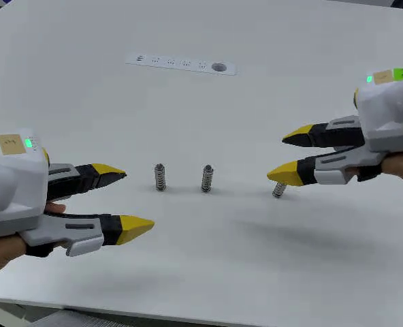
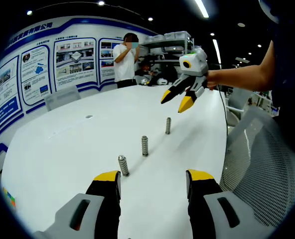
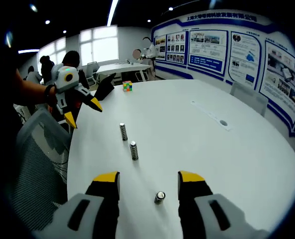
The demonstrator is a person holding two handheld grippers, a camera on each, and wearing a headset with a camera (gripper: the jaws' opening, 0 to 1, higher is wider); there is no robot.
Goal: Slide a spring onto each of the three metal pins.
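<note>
The white table [image 1: 256,272] takes up nearly all I see from the headset. In the left gripper view a wall of blue-framed display boards [image 2: 38,64] curves behind it. A mesh chair [image 2: 257,159] sits close against the table's edge on the right of that view. A person in a white top [image 2: 123,57] stands at the far end, well apart from the work.

My left gripper [image 1: 137,199] hovers over the near left of the table. Its yellow-tipped jaws are apart with nothing between them. My right gripper [image 1: 277,158] faces it from the other side, jaws likewise spread and gripping nothing. A long socket strip [image 1: 181,64] is set flush into the table, well behind both. In the right gripper view a small coloured cube [image 3: 127,86] rests far down the table, away from everything I am handling.

Between the two grippers three coils stand in a line. The first spring [image 1: 160,177] and the middle spring [image 1: 207,178] are upright and near each other. The third spring [image 1: 279,189] leans, just under the right gripper's lower tip, and from the headset I cannot tell whether they touch. In the right gripper view that spring sits between the spread jaws, apart from both.
</note>
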